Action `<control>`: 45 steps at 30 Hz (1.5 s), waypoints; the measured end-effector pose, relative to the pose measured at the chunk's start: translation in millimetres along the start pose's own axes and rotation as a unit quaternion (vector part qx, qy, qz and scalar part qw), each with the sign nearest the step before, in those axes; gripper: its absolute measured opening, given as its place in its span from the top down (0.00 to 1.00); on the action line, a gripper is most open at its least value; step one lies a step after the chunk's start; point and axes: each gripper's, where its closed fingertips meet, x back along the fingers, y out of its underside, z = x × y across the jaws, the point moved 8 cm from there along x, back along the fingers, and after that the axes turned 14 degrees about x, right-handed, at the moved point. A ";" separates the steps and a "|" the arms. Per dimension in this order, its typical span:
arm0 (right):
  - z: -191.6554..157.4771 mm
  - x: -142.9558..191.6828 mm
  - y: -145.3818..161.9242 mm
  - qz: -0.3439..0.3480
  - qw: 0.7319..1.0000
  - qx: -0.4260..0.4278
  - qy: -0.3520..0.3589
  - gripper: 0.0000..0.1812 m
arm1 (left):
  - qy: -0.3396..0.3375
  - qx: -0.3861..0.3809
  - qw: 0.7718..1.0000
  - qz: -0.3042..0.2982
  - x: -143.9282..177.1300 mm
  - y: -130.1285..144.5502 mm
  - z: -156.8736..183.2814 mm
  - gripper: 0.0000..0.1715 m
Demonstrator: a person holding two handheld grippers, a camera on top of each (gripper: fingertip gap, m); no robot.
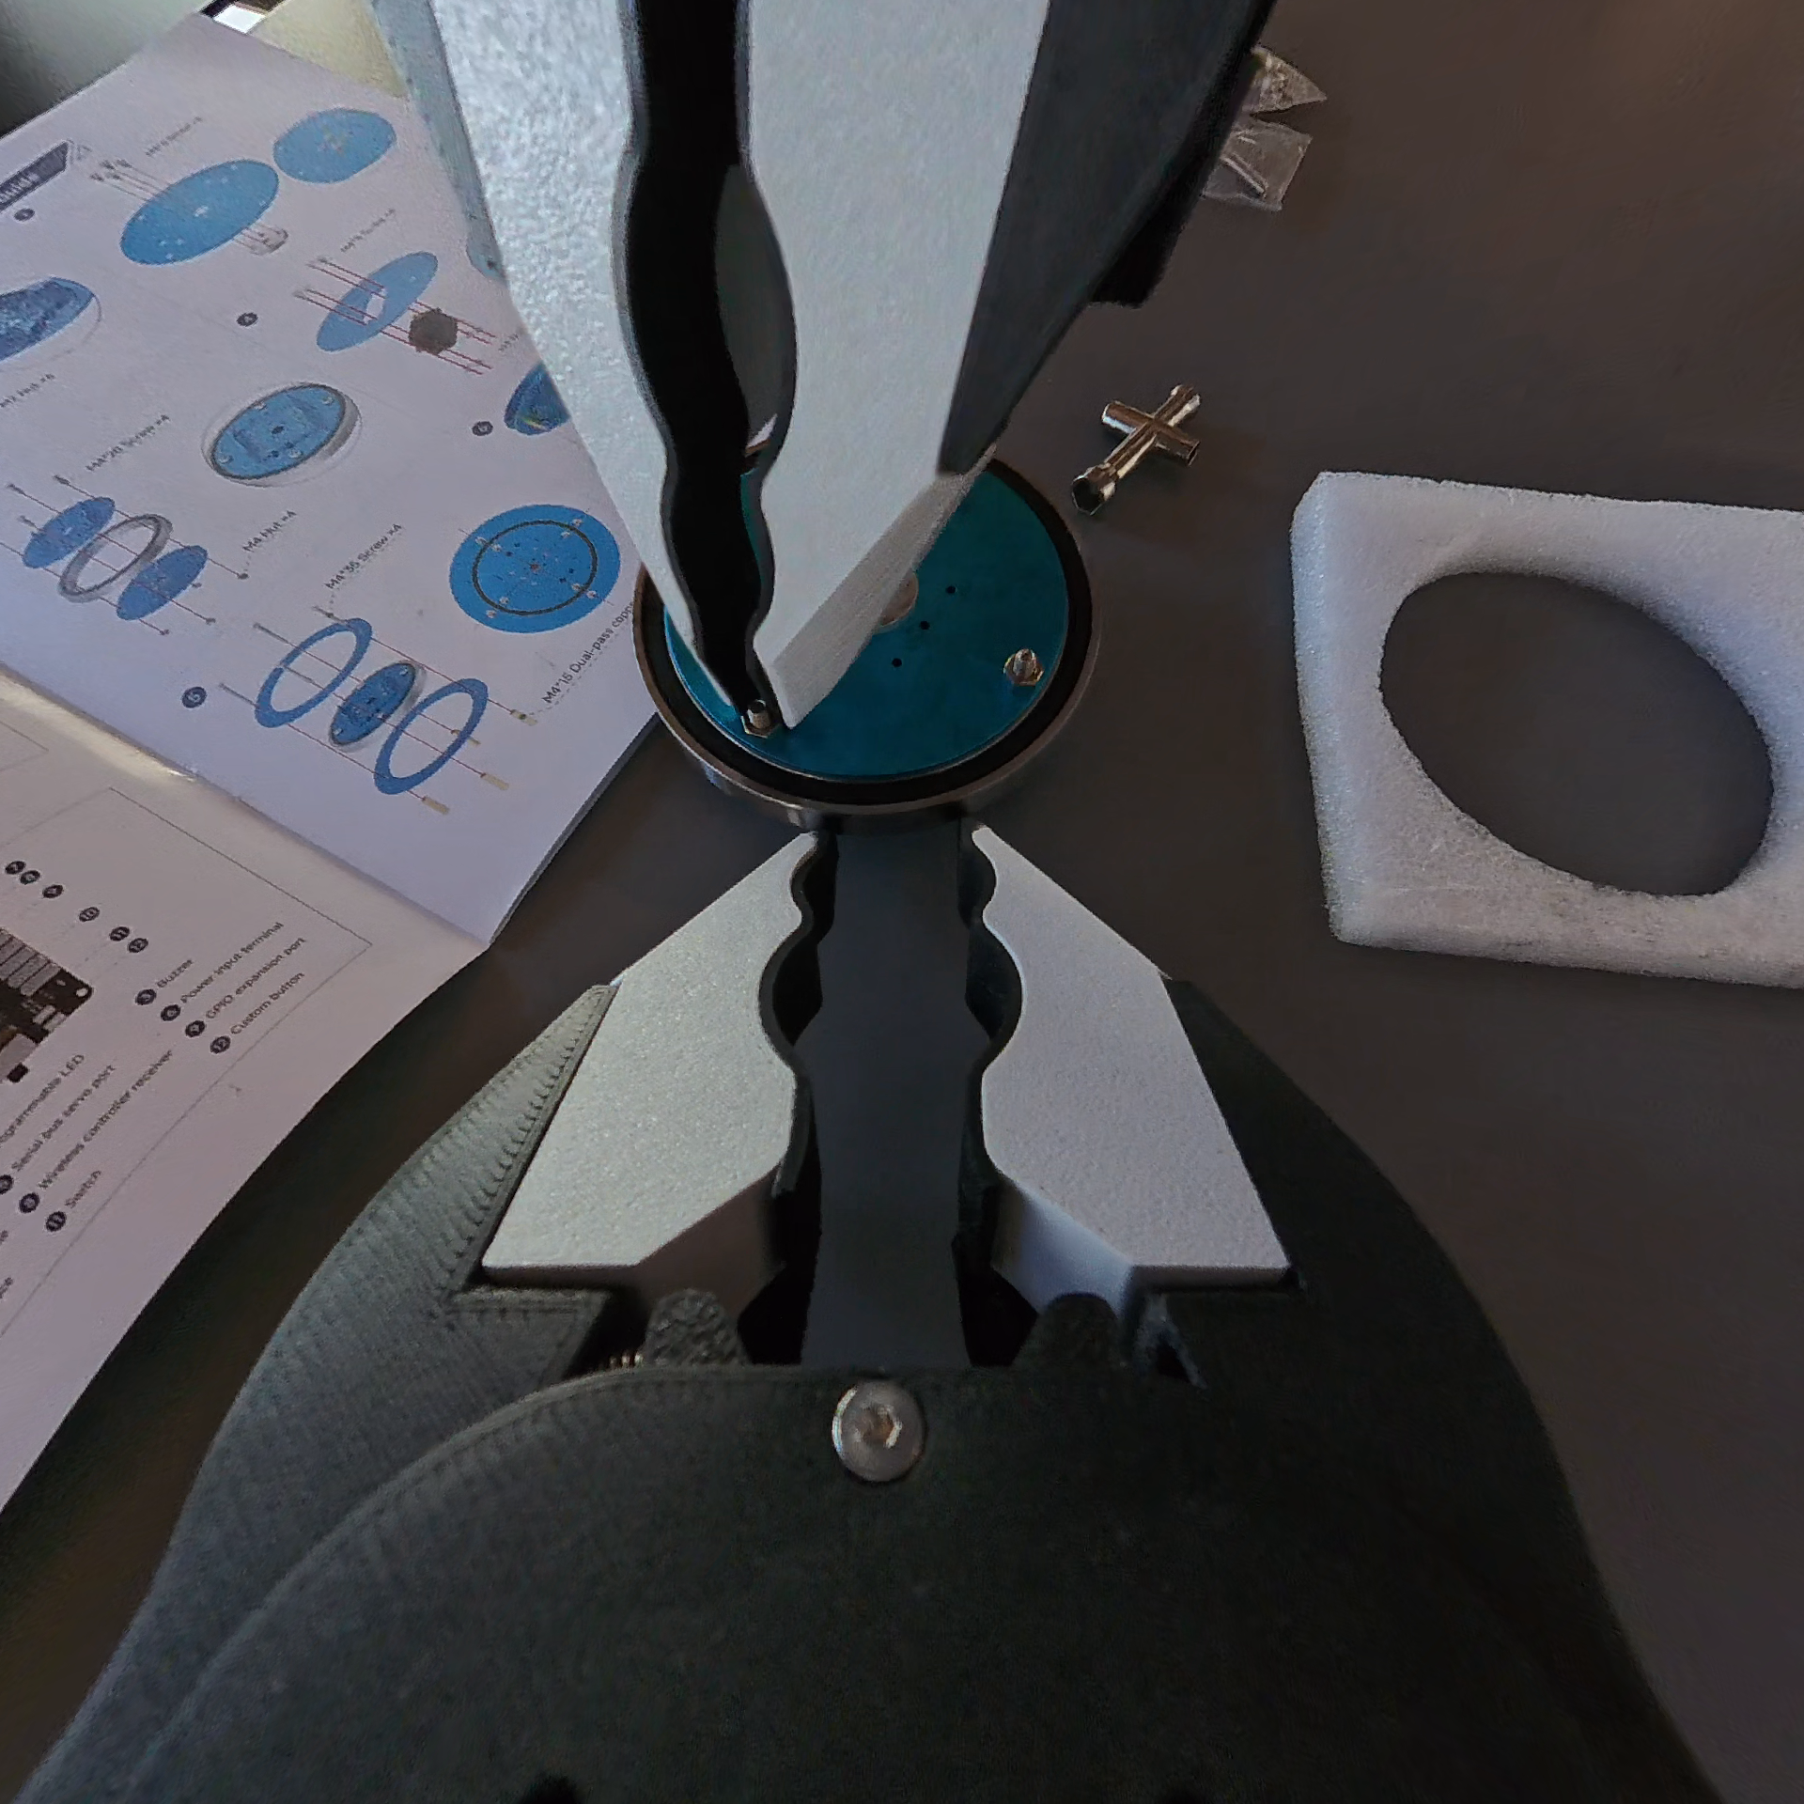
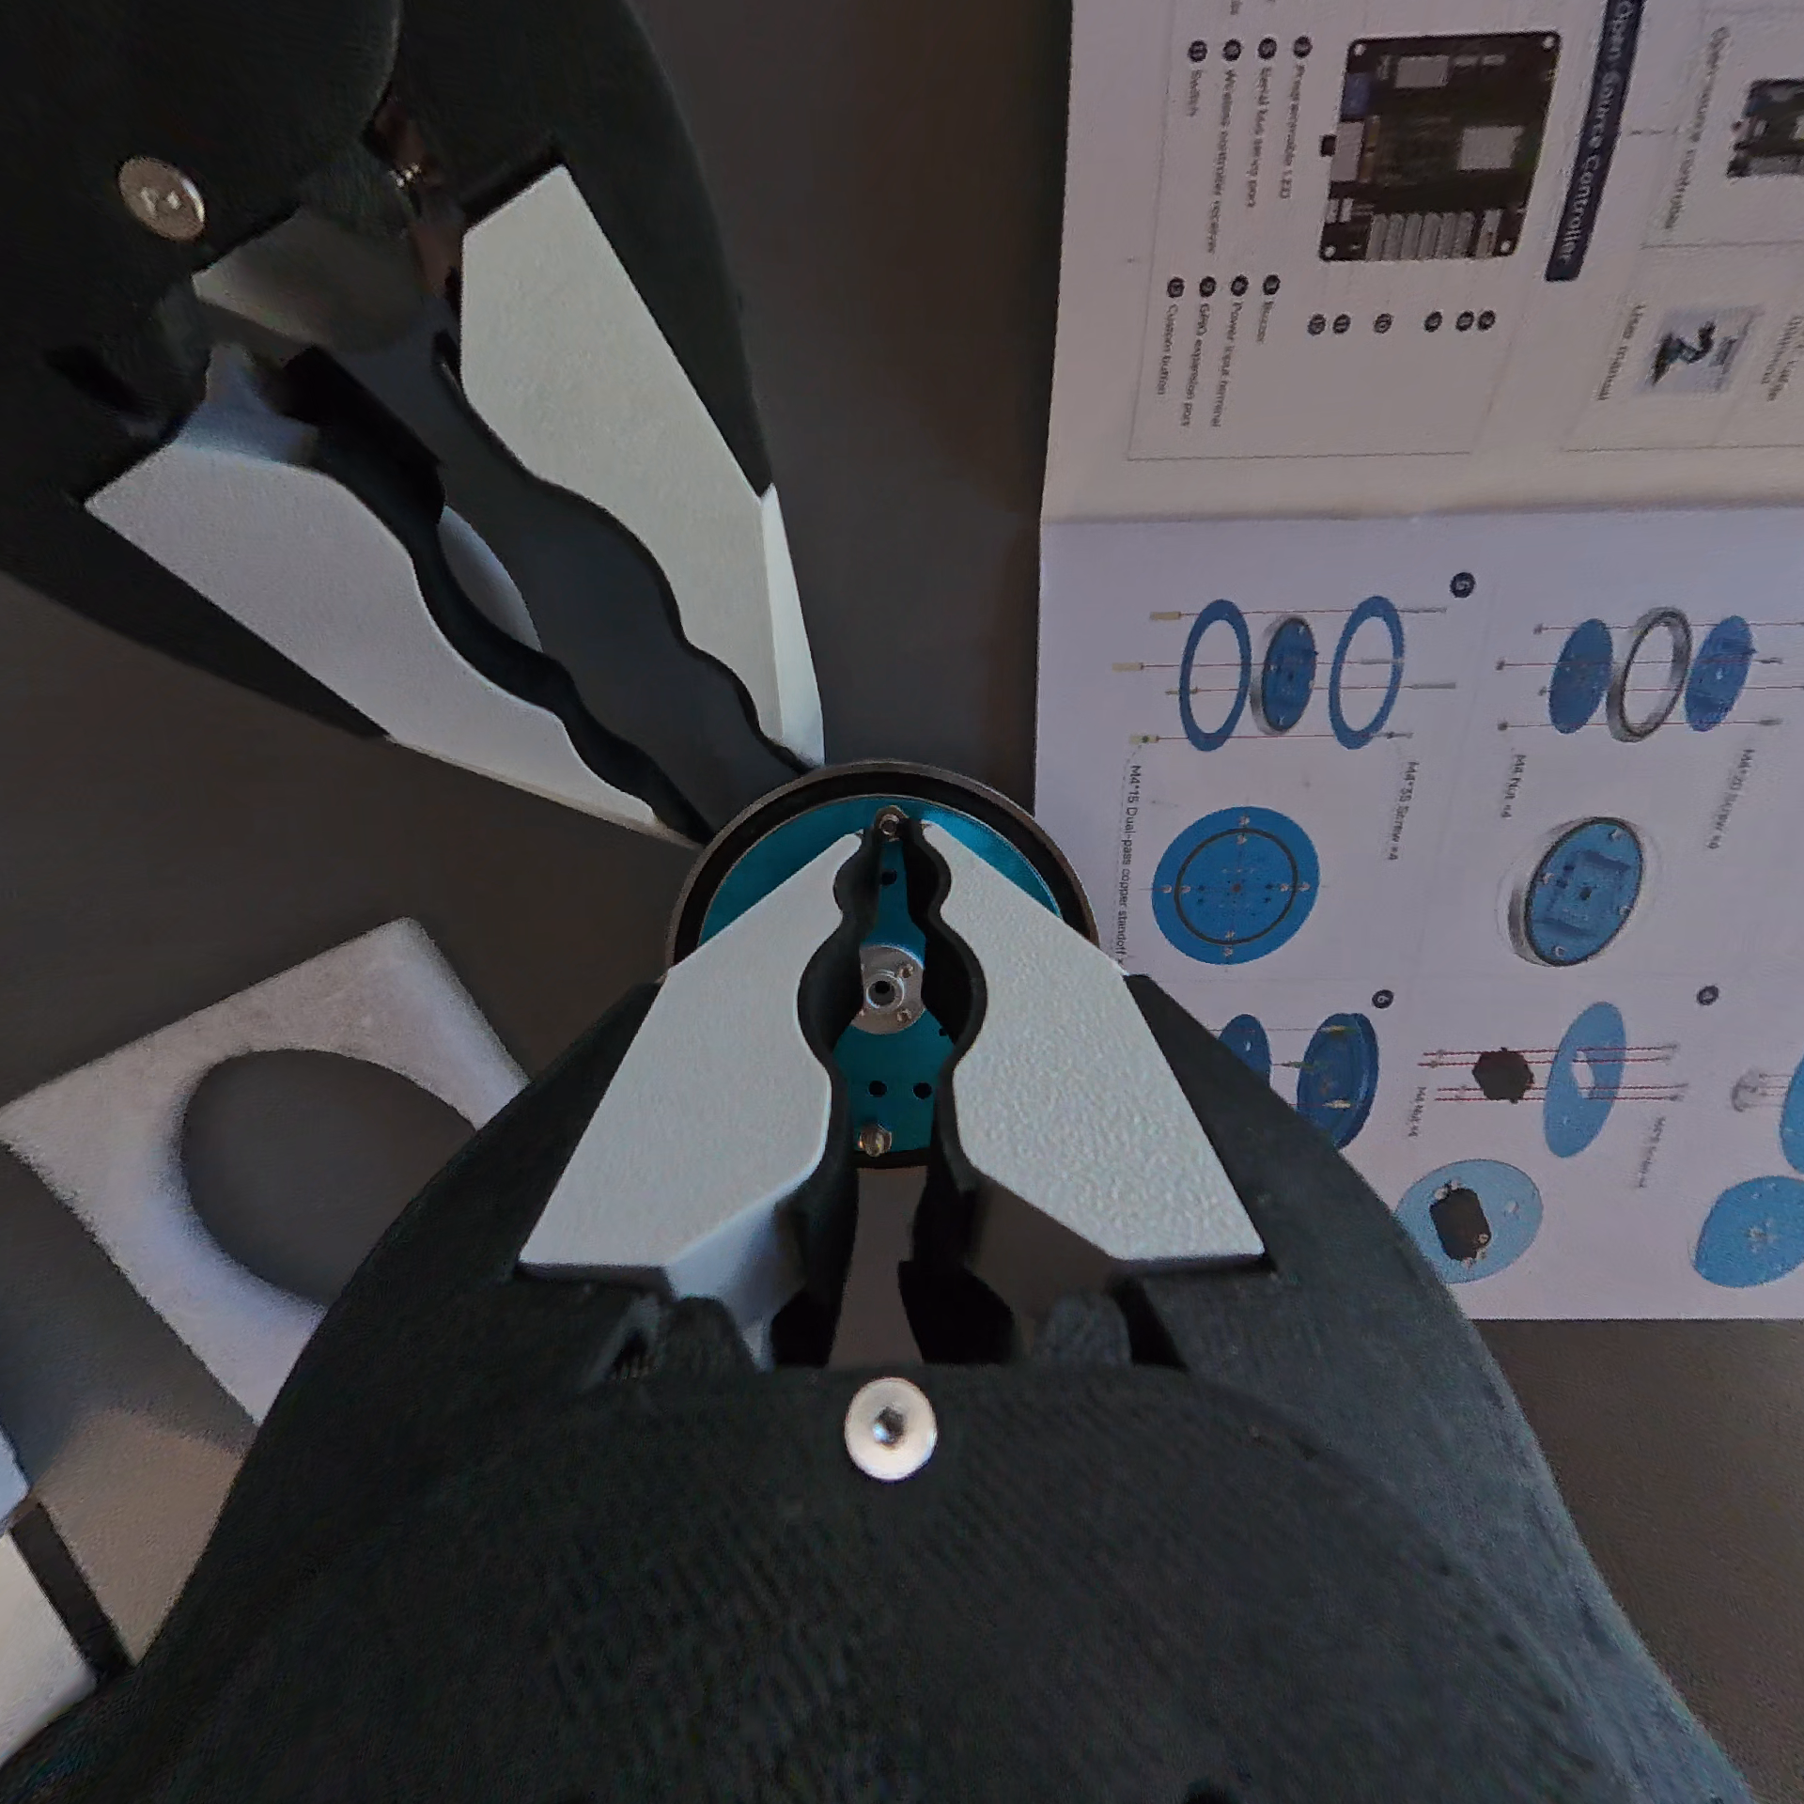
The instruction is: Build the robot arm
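Observation:
A blue metal disc (image 1: 927,703) sits inside a dark bearing ring (image 1: 1074,595) on the dark table. My right gripper (image 2: 886,830) reaches over the disc and is shut on a small nut (image 2: 886,823) on a stud at the disc's far edge. In the left wrist view it (image 1: 759,708) comes down from the top onto that nut (image 1: 757,719). A second nut (image 1: 1022,667) sits on the opposite stud. My left gripper (image 1: 895,840) is open with a narrow gap, its tips against the ring's near rim. It also shows in the right wrist view (image 2: 747,796).
A white foam pad (image 1: 1367,781) with an oval hole lies right of the ring. A metal cross wrench (image 1: 1142,439) lies beyond it. An open instruction sheet (image 1: 293,488) covers the left side. Small clear bags (image 1: 1259,146) lie at the far edge. Both grippers' tips are close together, under 4 cm apart.

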 end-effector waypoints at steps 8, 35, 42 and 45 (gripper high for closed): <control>11.1 41.3 26.0 0.032 0.982 0.169 0.080 0.87 | 0.006 0.016 1.000 0.017 3.2 -2.2 -2.4 0.81; 31.5 9.4 32.6 -0.040 0.980 0.189 -0.059 0.97 | 0.019 0.018 1.000 0.013 3.2 -2.1 -2.5 0.81; 26.6 9.9 35.7 -0.032 0.998 -0.058 -0.007 0.97 | 0.015 0.013 1.000 0.010 2.3 -1.6 -1.8 0.81; 22.4 10.3 39.5 -0.005 0.985 -0.170 0.022 0.96 | 0.014 0.013 1.000 0.009 2.1 -1.5 -1.7 0.81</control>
